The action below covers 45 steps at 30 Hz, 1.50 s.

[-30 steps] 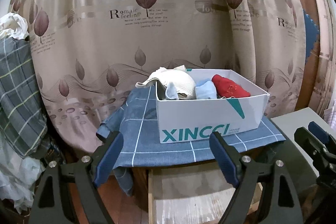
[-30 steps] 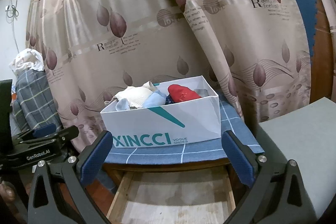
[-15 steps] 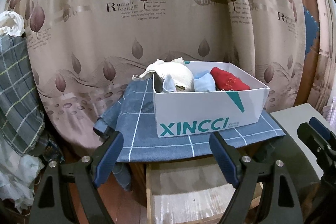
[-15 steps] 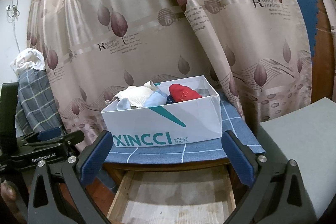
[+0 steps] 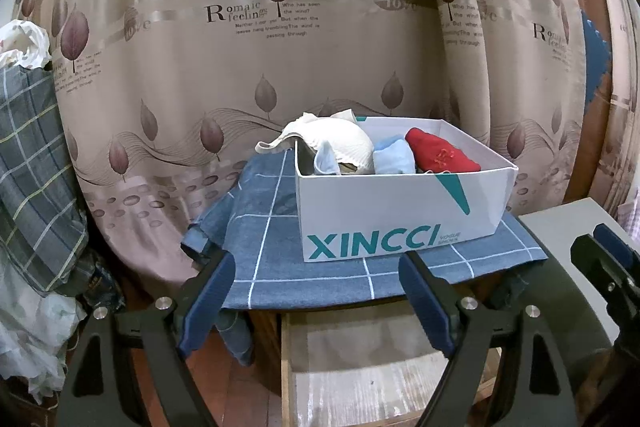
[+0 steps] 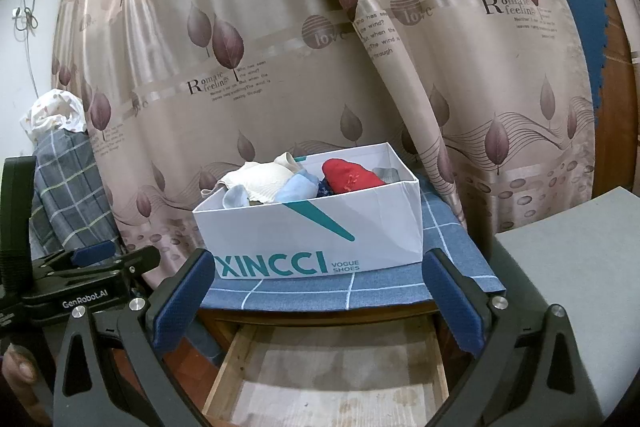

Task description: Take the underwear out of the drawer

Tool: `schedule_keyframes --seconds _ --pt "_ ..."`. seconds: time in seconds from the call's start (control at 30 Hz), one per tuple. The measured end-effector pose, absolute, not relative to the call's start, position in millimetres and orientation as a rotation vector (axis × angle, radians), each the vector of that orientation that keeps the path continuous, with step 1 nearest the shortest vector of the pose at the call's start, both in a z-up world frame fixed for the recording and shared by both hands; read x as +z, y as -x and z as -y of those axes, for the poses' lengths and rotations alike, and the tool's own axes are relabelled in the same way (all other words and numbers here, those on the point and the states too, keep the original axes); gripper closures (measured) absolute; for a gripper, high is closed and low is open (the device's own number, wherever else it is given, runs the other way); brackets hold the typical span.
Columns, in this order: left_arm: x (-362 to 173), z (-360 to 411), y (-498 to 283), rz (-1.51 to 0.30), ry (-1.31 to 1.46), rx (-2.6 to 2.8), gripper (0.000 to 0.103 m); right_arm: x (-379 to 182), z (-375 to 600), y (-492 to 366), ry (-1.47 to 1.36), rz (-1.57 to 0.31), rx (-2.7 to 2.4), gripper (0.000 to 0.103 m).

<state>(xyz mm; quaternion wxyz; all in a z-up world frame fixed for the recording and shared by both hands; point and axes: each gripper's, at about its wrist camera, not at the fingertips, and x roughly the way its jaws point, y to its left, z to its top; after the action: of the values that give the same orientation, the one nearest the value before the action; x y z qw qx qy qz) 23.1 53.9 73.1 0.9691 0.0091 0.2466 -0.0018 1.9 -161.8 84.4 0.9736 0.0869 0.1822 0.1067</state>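
Small wooden desk (image 6: 320,309), blue checked cloth (image 5: 320,267) draped over its top, white shoebox (image 5: 400,211) sitting on the cloth, drawer (image 6: 332,379) open underneath.

One white shoebox (image 5: 400,215) stands on one blue checked cloth (image 5: 320,267); one open wooden drawer (image 6: 328,367) sits below. In the box: one cream bra (image 5: 340,147); two pale blue garments (image 5: 394,159); one red garment (image 5: 440,155).

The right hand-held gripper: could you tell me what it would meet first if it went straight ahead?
Probably the front wall of the white shoe box, which sits centred between the open fingers of the right hand-held gripper; depth is uncertain.
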Motion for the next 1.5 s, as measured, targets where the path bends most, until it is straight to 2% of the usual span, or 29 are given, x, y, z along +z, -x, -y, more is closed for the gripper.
schedule_keyframes --seconds 1.5 --pt "56.3 -50.1 -32.0 -0.554 -0.015 -0.035 0.017 80.5 161.3 -5.5 -0.152 -0.363 0.191 0.000"
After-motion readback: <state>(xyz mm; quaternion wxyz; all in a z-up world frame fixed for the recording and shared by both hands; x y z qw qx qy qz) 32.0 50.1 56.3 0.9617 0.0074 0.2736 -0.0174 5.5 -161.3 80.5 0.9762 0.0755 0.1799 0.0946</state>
